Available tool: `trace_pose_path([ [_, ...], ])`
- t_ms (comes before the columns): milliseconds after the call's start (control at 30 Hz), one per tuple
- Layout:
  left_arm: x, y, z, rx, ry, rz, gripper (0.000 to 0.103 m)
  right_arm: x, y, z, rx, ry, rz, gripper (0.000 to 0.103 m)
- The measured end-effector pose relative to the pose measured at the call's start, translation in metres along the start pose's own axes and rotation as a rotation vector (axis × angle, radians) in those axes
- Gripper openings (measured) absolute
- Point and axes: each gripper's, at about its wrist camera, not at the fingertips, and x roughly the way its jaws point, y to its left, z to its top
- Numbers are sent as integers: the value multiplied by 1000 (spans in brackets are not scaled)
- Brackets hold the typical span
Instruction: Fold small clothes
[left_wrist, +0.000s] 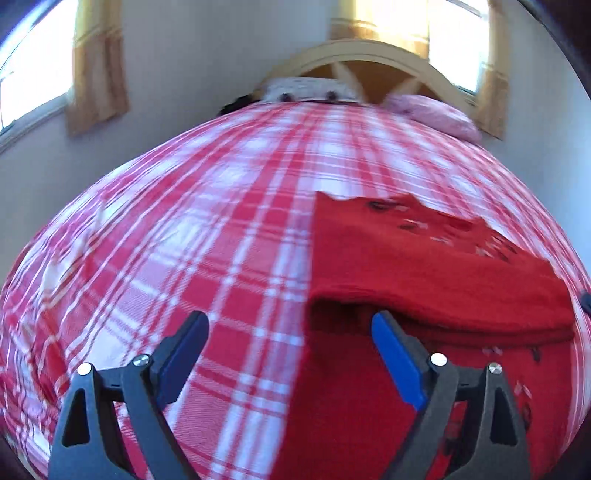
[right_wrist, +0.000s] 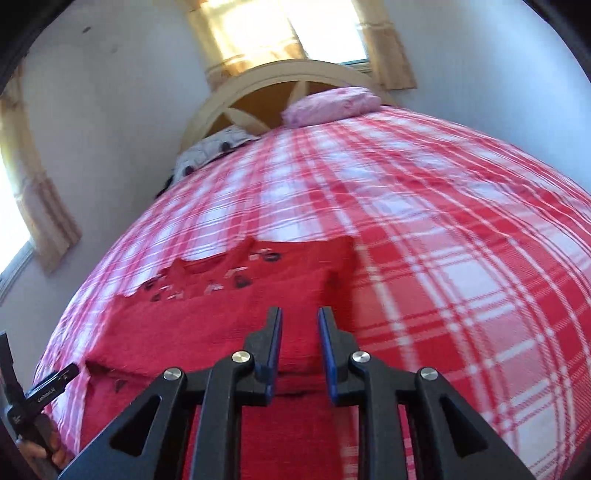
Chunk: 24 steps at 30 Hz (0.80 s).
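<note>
A small red garment with dark printed marks lies on the red-and-white plaid bedspread, its upper layer folded over the lower one. My left gripper is wide open, low over the bed at the garment's left edge; its right finger sits at the fold opening. In the right wrist view the garment lies ahead and below. My right gripper is partly open, a narrow gap between the jaws, just above the folded layer, holding nothing. The left gripper's body shows at the far left.
A pink pillow and a white patterned pillow lie at the wooden headboard. Curtained windows sit behind the bed. The bedspread stretches right of the garment.
</note>
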Motion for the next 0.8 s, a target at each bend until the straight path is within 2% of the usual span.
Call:
trace_pose_path([
  [100, 17, -16, 2, 61, 31, 65, 92, 6, 20, -2, -30, 10, 42, 21],
  [267, 51, -23, 7, 46, 109, 75, 94, 9, 37, -8, -56, 19, 79, 21],
  [367, 58, -12, 11, -11, 92, 190, 94, 14, 38, -11, -62, 24, 64, 21],
  [400, 57, 2, 13, -78, 108, 191, 98, 17, 37, -12, -61, 28, 58, 21],
  [500, 53, 31, 4, -217, 156, 111, 100, 31, 24, -17, -55, 62, 23, 21],
  [533, 51, 35, 0, -232, 162, 95, 100, 36, 20, -19, -51, 80, 18, 21],
  [567, 47, 38, -5, -237, 160, 81, 101, 42, 14, -22, -42, 104, 16, 21],
  [633, 36, 41, -12, -219, 143, 64, 101, 43, 10, -26, -44, 86, 31, 21],
  [733, 22, 37, -15, -162, 130, 98, 99, 39, 15, -24, -90, 90, 10, 21],
  [800, 12, 38, -11, -131, 82, 92, 99, 30, 14, -22, -90, 70, -4, 21],
])
